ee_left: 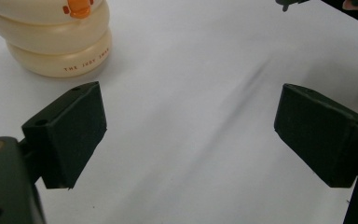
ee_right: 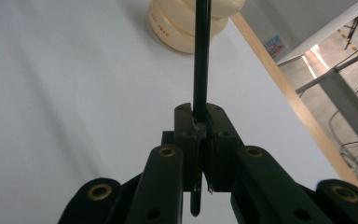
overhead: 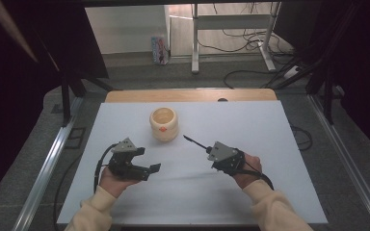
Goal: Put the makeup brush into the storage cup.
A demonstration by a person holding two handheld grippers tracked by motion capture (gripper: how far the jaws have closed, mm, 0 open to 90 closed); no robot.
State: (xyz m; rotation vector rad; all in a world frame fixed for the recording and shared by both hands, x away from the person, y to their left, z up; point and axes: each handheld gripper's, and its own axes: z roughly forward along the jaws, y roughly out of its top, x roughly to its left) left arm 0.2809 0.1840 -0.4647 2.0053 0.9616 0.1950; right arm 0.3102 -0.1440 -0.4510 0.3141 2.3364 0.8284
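A cream ribbed pot [overhead: 164, 124] with an orange beak on its side stands upright on the white table top [overhead: 250, 192], at the far middle. My right gripper [overhead: 208, 149] is shut on a thin black pen [overhead: 195, 142], which points up-left toward the pot and stops short of it. In the right gripper view the pen [ee_right: 201, 56] runs straight out from the closed jaws [ee_right: 199, 116] toward the pot [ee_right: 186, 23]. My left gripper [overhead: 147, 159] sits low at the left, open, with nothing between its pads [ee_left: 189, 130]; the pot [ee_left: 51, 42] is off to its left.
A wooden strip [overhead: 192, 95] edges the far side of the table. Metal rails [overhead: 48, 159] run along both sides. Beyond the table are desk legs [overhead: 195, 43], loose cables [overhead: 250, 72] and a small box [overhead: 159, 49] on the floor.
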